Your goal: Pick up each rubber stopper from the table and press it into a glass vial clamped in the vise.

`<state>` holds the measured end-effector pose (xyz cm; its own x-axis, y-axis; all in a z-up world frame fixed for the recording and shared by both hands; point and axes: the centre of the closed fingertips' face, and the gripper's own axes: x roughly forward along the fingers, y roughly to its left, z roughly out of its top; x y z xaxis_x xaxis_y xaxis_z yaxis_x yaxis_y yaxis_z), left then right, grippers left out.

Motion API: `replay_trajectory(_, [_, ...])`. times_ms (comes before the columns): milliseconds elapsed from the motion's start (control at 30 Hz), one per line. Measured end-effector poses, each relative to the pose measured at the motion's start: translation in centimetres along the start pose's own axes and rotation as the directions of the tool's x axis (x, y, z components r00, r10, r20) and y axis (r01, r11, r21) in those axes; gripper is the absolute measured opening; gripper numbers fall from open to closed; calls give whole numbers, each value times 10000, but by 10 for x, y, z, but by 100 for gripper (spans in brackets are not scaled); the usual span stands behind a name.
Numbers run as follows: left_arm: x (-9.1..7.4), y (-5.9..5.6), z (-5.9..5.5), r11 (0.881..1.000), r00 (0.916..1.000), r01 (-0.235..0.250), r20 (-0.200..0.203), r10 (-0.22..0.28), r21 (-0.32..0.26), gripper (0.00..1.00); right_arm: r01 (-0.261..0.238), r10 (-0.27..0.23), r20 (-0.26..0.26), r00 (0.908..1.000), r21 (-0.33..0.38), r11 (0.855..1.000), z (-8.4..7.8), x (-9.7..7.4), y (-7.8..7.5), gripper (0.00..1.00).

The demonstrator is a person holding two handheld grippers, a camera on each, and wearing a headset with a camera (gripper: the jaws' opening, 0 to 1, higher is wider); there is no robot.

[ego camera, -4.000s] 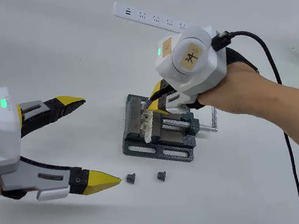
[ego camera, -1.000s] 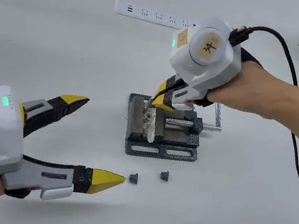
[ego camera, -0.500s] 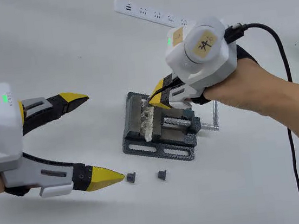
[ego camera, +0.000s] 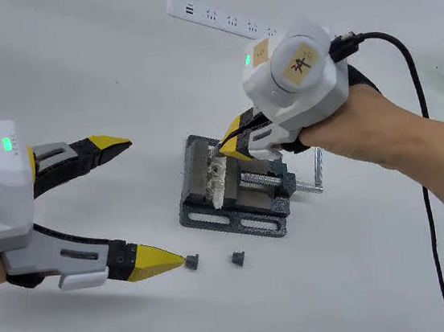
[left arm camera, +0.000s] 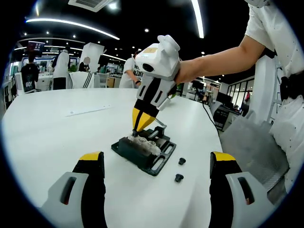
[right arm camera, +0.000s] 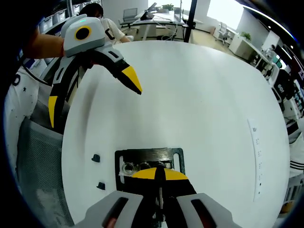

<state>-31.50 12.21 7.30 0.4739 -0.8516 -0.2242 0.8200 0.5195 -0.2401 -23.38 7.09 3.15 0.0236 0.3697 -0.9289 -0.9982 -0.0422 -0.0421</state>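
- Two small dark pieces lie loose on the white table (ego camera: 73,71), in front of the vise (ego camera: 228,218): the left stopper (ego camera: 191,260) and the right stopper (ego camera: 237,257). They sit near each other but not touching.
- The vise is a dark metal block standing flat on the table, with its bright handle (ego camera: 318,172) sticking out on the far right side.
- A row of clear glass vials (ego camera: 217,179) stands clamped between the vise jaws, mouths upward.
- The right gripper (ego camera: 232,147) is held in a hand above the vise and slopes down toward the vials. Its two yellow tips are pressed together and meet right at the top of the row.
- In the right gripper view the tips cover one end of the row. I cannot tell whether anything small is pinched between them.
- The left gripper (ego camera: 141,202) sits low on the left with its jaws spread wide and nothing between them.
- Its lower tip points at the left stopper and lies just beside it, with a sliver of table showing between them. Its upper jaw is well away from the vise.
- A white power strip (ego camera: 220,22) lies on the table beyond the vise.
- A black cable (ego camera: 414,110) runs from the right gripper past the forearm.
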Motion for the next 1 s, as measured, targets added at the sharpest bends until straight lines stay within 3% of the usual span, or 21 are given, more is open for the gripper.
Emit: replay_trajectory(1000, [3, -2, 1, 10000, 9999, 61, 142, -60, -25, 91, -128, 122, -367, 9993, -143, 9998, 1, 2, 0, 0])
